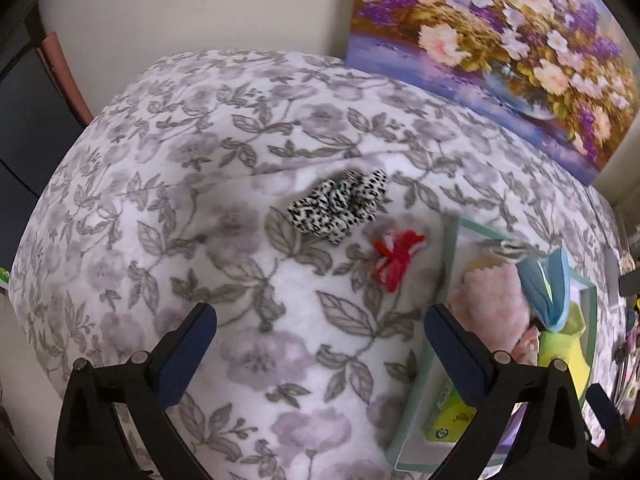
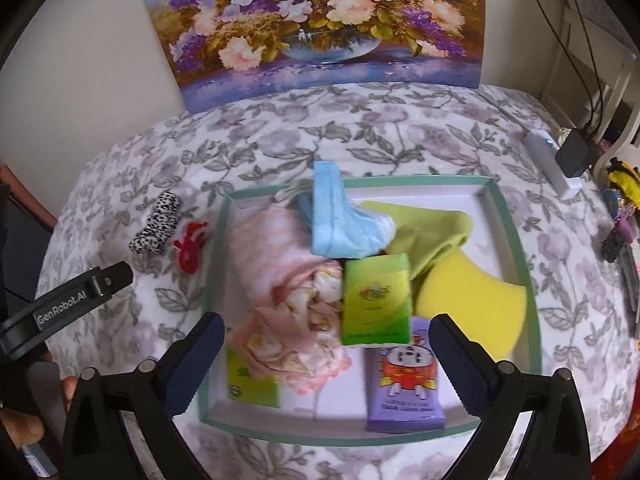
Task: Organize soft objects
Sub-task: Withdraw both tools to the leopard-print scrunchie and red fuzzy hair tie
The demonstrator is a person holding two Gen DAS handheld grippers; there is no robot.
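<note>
Scrunchie (image 1: 339,210) and red yarn bow (image 1: 396,258) lie on the floral bedspread (image 1: 200,200) just left of your green-rimmed box (image 2: 532,280); both your left gripper (image 1: 320,344) and right gripper (image 2: 328,356) have fingers spread, holding nothing.
</note>
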